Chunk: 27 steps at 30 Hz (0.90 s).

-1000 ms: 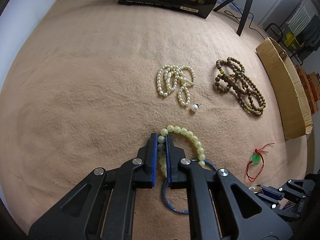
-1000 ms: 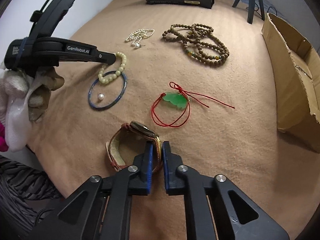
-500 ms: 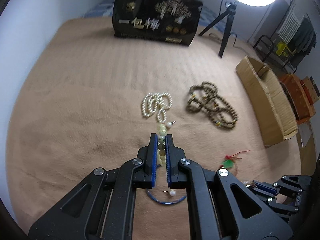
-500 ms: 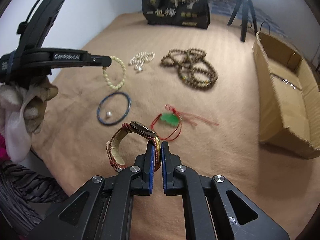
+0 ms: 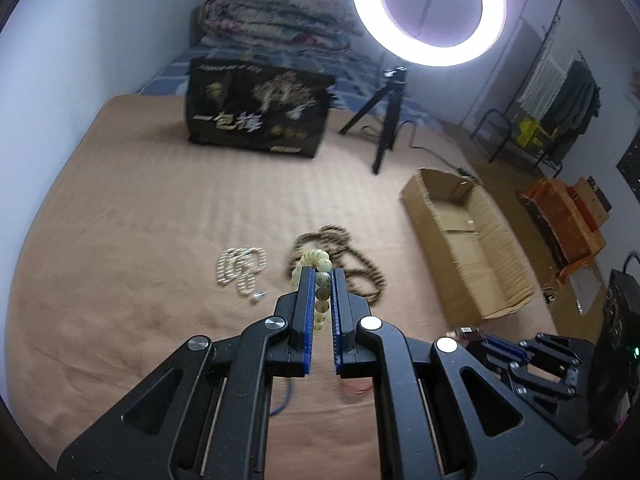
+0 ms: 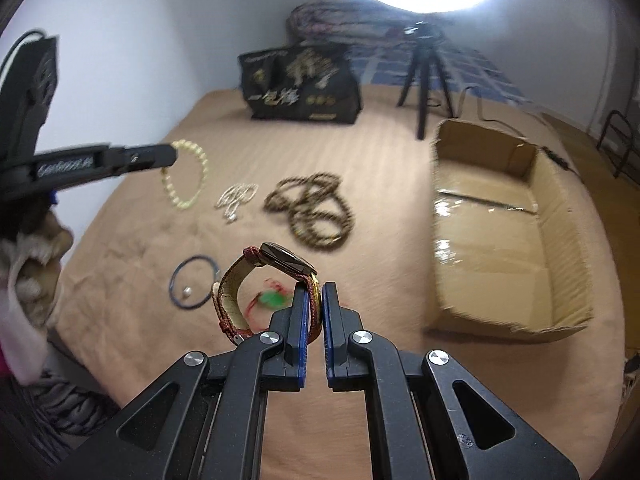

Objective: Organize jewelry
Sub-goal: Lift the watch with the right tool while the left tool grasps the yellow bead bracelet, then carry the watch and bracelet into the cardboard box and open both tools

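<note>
My left gripper is shut on a pale yellow bead bracelet and holds it high above the tan blanket; the bracelet also shows hanging in the right wrist view. My right gripper is shut on a brown leather watch, lifted off the blanket. On the blanket lie a white pearl strand, a brown bead necklace, a blue bangle with a loose pearl inside, and a green pendant on red cord.
An open cardboard box stands at the right. A black printed box and a tripod with a ring light stand at the back of the blanket.
Both grippers have risen well above the blanket, carrying the bead bracelet and the watch. The views now tilt up toward the room.
</note>
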{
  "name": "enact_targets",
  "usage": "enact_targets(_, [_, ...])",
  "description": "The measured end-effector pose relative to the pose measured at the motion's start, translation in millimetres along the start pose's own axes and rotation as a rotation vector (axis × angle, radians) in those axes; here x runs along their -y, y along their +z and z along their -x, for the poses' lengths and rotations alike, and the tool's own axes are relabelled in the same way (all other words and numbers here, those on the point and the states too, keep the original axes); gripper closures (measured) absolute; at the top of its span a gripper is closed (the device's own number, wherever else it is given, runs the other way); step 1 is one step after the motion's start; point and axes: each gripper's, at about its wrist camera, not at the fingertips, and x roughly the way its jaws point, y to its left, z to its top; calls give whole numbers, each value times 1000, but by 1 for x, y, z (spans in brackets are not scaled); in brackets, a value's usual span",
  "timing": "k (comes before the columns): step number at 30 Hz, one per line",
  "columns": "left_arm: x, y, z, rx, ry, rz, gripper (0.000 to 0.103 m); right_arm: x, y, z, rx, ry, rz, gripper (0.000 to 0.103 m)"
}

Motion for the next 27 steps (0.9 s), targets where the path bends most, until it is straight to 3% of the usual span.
enact_targets(13, [92,9,-21,14,-126,-104,98,89,23,34,82,-115,-150,98])
enact_targets(27, [158,16,-64,-18,-225,-127,98,160,37,15,35,-246,-200,98])
